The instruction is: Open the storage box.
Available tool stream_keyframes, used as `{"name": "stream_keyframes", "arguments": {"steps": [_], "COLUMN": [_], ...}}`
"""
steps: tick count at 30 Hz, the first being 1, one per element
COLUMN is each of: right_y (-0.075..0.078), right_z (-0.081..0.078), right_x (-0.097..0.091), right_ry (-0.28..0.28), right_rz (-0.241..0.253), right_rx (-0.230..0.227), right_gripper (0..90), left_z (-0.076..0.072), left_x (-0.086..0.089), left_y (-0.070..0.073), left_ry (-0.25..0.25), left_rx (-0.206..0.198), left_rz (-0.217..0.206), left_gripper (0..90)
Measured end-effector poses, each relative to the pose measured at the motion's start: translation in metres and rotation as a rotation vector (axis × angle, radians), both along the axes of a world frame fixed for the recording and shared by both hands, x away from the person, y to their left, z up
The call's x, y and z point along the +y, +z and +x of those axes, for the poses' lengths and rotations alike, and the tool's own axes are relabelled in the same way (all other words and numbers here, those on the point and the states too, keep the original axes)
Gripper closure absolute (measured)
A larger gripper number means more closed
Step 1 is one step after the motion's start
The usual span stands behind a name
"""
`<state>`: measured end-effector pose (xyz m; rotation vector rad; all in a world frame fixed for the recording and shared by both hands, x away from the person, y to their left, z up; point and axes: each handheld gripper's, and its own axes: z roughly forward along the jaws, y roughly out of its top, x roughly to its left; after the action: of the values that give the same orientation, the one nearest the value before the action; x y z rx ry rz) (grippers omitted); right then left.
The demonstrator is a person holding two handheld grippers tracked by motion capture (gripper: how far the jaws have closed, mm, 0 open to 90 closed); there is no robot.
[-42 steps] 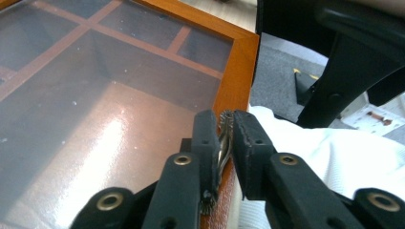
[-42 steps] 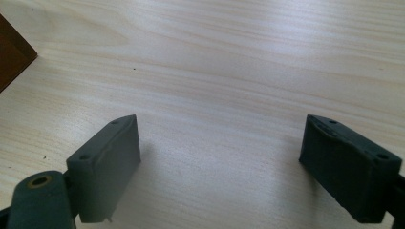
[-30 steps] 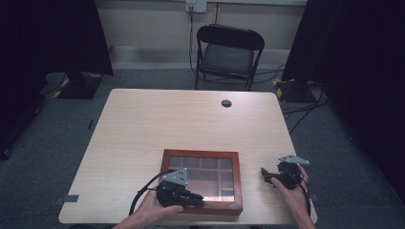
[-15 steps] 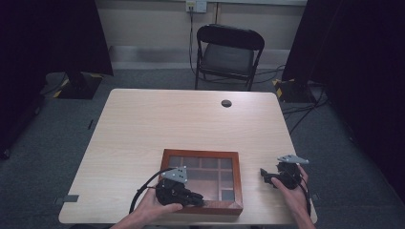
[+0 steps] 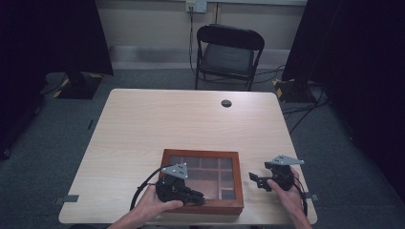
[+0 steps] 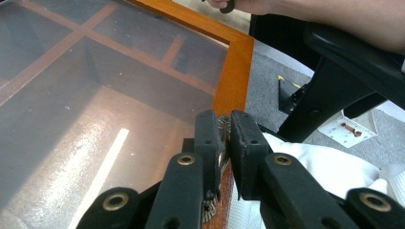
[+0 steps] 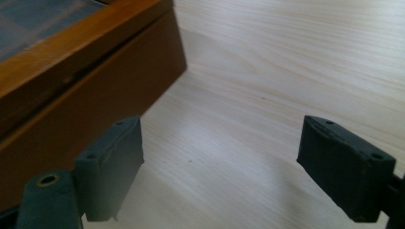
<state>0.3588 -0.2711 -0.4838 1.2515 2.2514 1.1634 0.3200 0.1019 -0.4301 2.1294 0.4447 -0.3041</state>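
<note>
- High view: dim room, dark curtains at both sides swallow detail; table [image 5: 191,129] is the brightest surface, evenly lit from above, soft and low in contrast.
- Faint shadow under the chair [image 5: 228,55]; picture slightly grainy.
- Left gripper view: bright streak of glare on the glass lid [image 6: 102,157], overhead light reflected; haze across the pane.
- Near jaws sharp, far background softer.
- Right gripper view: jaws close to lens blurred; pale sheen on the wood between them; box side [image 7: 95,100] in shade.
</note>
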Motion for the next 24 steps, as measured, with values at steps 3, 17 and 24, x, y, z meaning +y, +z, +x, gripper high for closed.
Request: {"name": "stream_keyframes", "arguments": {"steps": [3,17,24], "right_y": [0.002,0.008,0.014], "right_z": [-0.002,-0.01,-0.015], "right_x": [0.005,0.017,0.023], "right_ry": [0.037,0.158,0.21], "right_rz": [0.015,0.041,0.067], "right_rx": [-0.004,0.002,-0.023], "right_gripper": [14.8,15.1,16.1], "left_z": [0.001,0.01,0.012], "left_x": [0.0,-0.001,-0.002], "left_y": [0.005,0.023,0.025], "left_ry": [0.0,-0.014,-0.017], "left_rx": [0.003,0.027,0.048], "left_rz": [0.001,0.008,0.022], "left_gripper": [82.1,82.1,82.1]}}
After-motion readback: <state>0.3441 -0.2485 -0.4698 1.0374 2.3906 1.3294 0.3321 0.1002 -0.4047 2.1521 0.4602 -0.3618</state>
